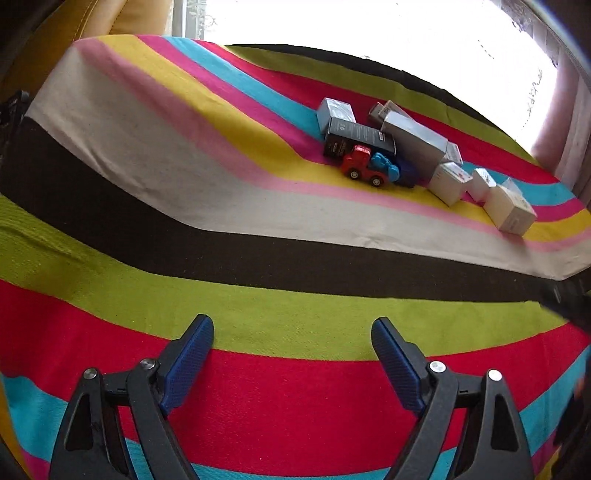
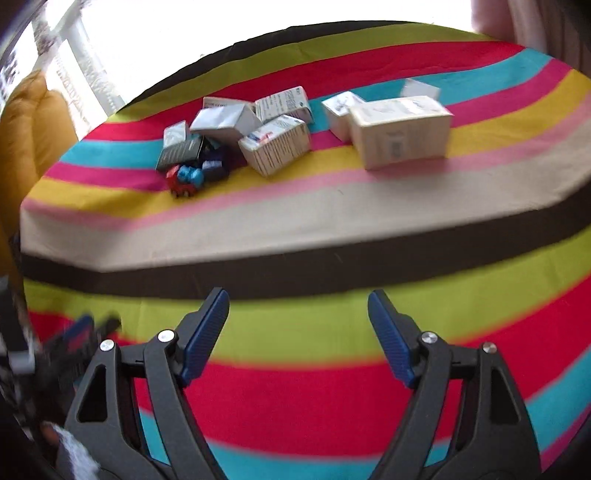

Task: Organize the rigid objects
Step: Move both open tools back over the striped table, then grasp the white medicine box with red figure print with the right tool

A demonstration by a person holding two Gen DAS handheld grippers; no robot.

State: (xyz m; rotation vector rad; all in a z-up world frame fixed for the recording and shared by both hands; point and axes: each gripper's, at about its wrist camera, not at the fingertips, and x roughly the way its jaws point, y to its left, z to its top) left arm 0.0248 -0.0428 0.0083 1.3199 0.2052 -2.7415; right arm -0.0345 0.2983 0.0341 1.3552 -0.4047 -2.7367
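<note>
Boxes (image 1: 417, 144) well beyond left gripper (image 1: 291, 332)

A home room, by a bright window

My table wears a striped cloth (image 1: 221, 177); a mustard cushioned seat (image 2: 26, 136) sits at its far corner, lace curtains (image 2: 85, 70) behind.

Daylight floods from a blown-out window (image 1: 369, 29) behind the striped cloth (image 1: 258, 240); fisheye bending curves every edge, and the right wrist view is smeared by motion blur.
</note>
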